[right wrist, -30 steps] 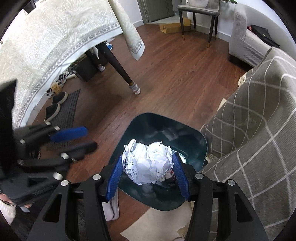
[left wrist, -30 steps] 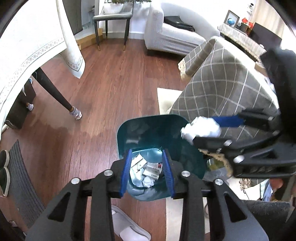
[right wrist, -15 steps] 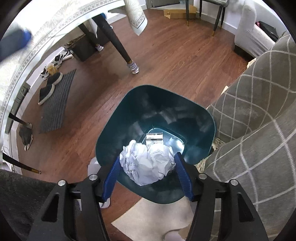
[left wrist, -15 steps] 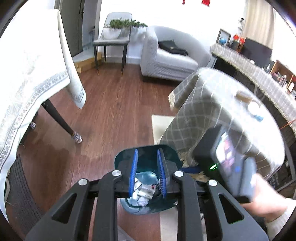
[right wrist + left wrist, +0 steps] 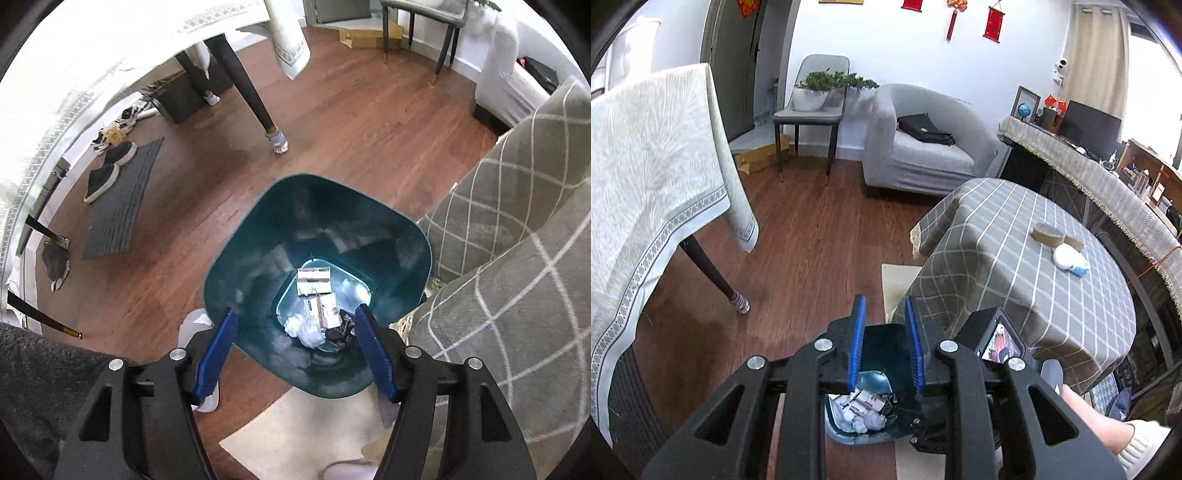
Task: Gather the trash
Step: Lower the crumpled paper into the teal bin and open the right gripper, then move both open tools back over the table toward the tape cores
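A teal trash bin [image 5: 258, 258] stands on the wood floor beside a table with a grey checked cloth. Crumpled white paper [image 5: 306, 330] and small cartons [image 5: 314, 282] lie at its bottom. My right gripper [image 5: 295, 314] is open and empty, right above the bin's near rim. My left gripper [image 5: 884, 306] is open and empty, held higher, looking across the room with the bin [image 5: 886, 343] below its fingers. On the checked table [image 5: 997, 229] lie a white and blue item [image 5: 1069, 258] and a brown round roll [image 5: 1049, 232].
A table with a white cloth [image 5: 646, 177] stands at the left, its leg [image 5: 247, 96] near the bin. A grey armchair [image 5: 923, 147], a chair [image 5: 809, 114] with a plant, a doormat [image 5: 118, 195] with shoes and a cream rug [image 5: 314, 432] surround the bin.
My right gripper has opened and the crumpled paper ball has dropped into the bin. My left gripper has risen and tilted up toward the room.
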`<control>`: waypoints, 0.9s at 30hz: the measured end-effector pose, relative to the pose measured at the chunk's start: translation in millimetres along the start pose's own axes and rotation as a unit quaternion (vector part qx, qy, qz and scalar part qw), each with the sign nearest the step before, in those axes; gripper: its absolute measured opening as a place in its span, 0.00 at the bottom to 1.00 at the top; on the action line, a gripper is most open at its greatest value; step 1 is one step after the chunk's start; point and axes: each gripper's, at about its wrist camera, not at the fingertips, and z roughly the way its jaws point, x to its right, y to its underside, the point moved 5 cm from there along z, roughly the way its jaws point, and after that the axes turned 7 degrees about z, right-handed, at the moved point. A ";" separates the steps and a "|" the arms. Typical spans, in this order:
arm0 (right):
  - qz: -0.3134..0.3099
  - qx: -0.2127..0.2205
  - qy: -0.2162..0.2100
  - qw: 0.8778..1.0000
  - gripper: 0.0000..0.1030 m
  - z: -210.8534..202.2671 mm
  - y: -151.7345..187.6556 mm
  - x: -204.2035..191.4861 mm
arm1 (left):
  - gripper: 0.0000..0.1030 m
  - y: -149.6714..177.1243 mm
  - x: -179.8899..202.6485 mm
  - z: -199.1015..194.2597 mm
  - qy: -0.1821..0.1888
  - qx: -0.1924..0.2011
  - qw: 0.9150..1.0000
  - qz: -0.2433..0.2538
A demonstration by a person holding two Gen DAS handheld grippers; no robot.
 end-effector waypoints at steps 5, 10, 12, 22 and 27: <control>-0.003 0.036 -0.009 0.999 0.51 -30.1 -6.4 -1.4 | 0.35 -14.4 14.0 -13.9 0.004 0.034 0.999 0.003; 0.004 0.093 -0.014 0.996 0.47 -74.4 -17.1 7.4 | 0.44 -29.3 30.8 -26.4 -0.005 0.074 0.997 0.018; 0.009 0.114 -0.010 0.993 0.45 -91.8 -19.9 14.6 | 0.51 -32.4 34.4 -31.2 -0.003 0.085 0.996 0.014; 0.066 0.197 0.029 0.978 0.43 -168.5 -17.0 84.9 | 0.57 -36.7 66.8 -11.7 0.014 0.074 0.997 0.020; 0.102 0.226 0.049 0.968 0.43 -194.6 -5.9 128.4 | 0.61 -34.5 86.9 5.4 0.031 0.061 0.997 0.027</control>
